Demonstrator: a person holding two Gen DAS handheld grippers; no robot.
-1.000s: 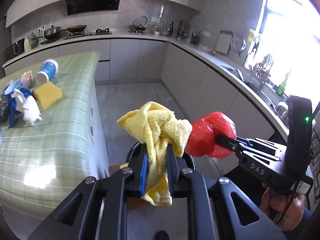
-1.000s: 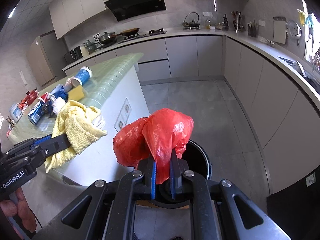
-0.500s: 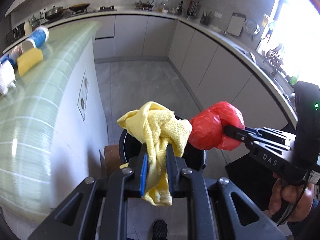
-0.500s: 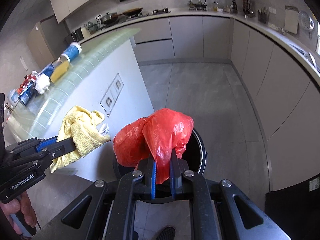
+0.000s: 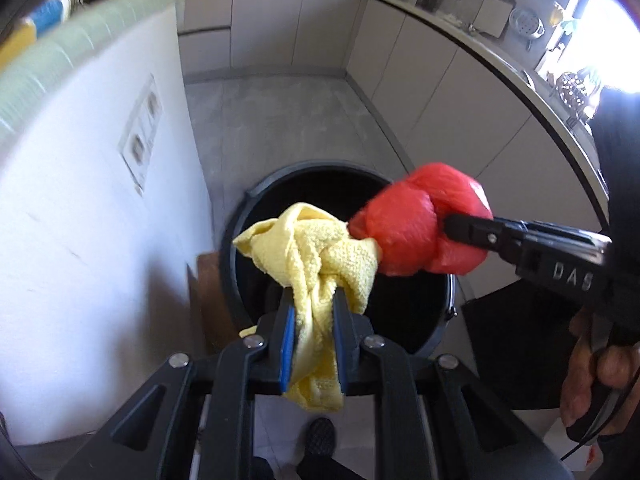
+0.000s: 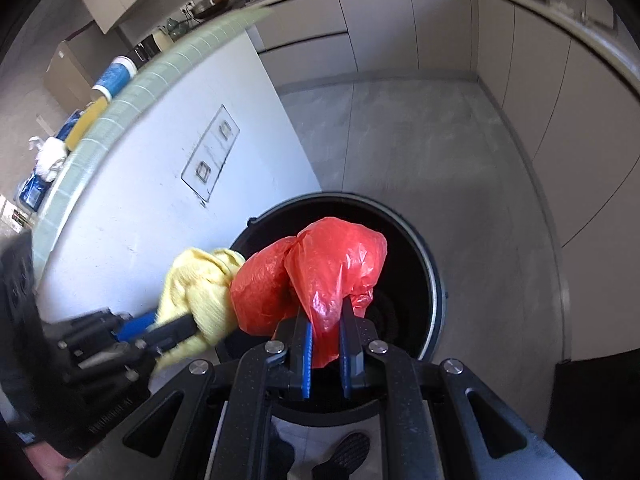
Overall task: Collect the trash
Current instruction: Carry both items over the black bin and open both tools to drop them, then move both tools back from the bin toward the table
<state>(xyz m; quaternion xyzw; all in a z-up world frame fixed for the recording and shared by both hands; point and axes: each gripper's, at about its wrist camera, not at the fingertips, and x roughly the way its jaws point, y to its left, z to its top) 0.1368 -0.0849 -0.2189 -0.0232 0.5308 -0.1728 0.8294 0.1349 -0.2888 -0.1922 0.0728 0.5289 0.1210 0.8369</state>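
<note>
- Two grippers hang over the open black bin [image 5: 248,216], both tilted steeply down toward its mouth.
- Left gripper [image 5: 314,300]: its jaws are just starting to part, with the yellow cloth [image 5: 316,252] between the blue pads and the pads on it; the cloth bunches above the fingertips and trails below them.
- Right gripper [image 6: 325,312]: jaws narrow, clamped on the red bag [image 6: 332,260], which balloons above the tips, over the dark inside of the bin.
- In the left wrist view the red bag sits to the right of the cloth and touches it; the right gripper comes in from the right edge, held by a hand [image 5: 600,372].
- In the right wrist view the cloth sits left of the bag, partly over the bin rim, with the left gripper blurred at lower left.
- Bin stands on the grey floor [image 6: 420,140], just beside the white side of the island [image 5: 92,220].
- On the island top: a blue cup [image 6: 112,76], a yellow sponge [image 6: 86,124], and white and blue scraps, blurred.
- A shoe [image 5: 318,436] shows below the left gripper.
</note>
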